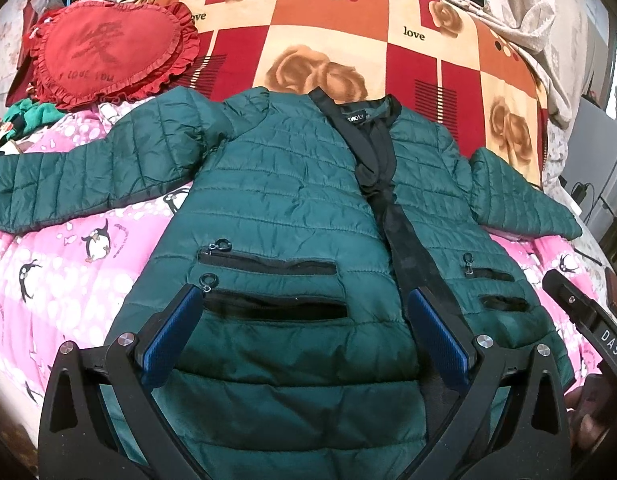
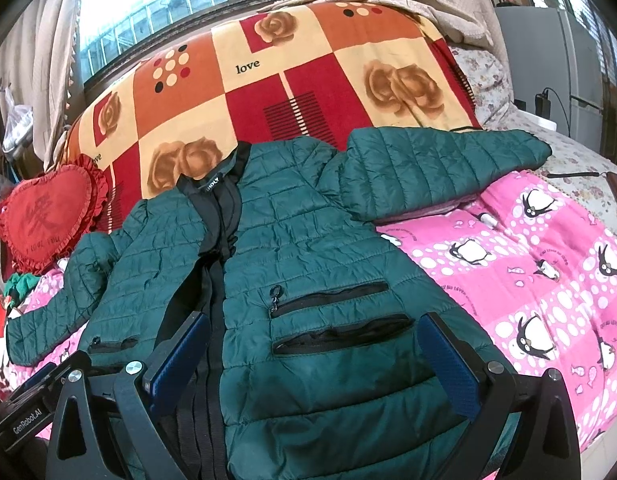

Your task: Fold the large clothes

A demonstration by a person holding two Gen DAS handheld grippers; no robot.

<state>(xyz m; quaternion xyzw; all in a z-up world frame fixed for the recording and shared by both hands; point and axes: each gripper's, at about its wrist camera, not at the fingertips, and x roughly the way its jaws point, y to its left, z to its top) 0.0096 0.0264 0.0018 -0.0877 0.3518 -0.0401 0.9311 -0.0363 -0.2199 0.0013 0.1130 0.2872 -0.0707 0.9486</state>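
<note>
A dark green quilted jacket [image 1: 276, 184] lies face up and spread flat on the bed, collar away from me, both sleeves out to the sides. It also shows in the right wrist view [image 2: 300, 240]. Its black zipper front [image 1: 392, 216] runs down the middle. My left gripper [image 1: 304, 312] is open and empty, hovering over the jacket's lower left front by the pocket zips. My right gripper [image 2: 316, 344] is open and empty over the lower right front. The right gripper's body [image 1: 580, 320] shows at the right edge of the left wrist view.
A pink penguin quilt [image 2: 528, 280] covers the bed. A checked red and orange rose blanket [image 1: 340, 40] lies behind the jacket. A red heart cushion [image 1: 104, 52] sits at the far left. A window [image 2: 156, 8] and a grey cabinet [image 2: 548, 64] are beyond.
</note>
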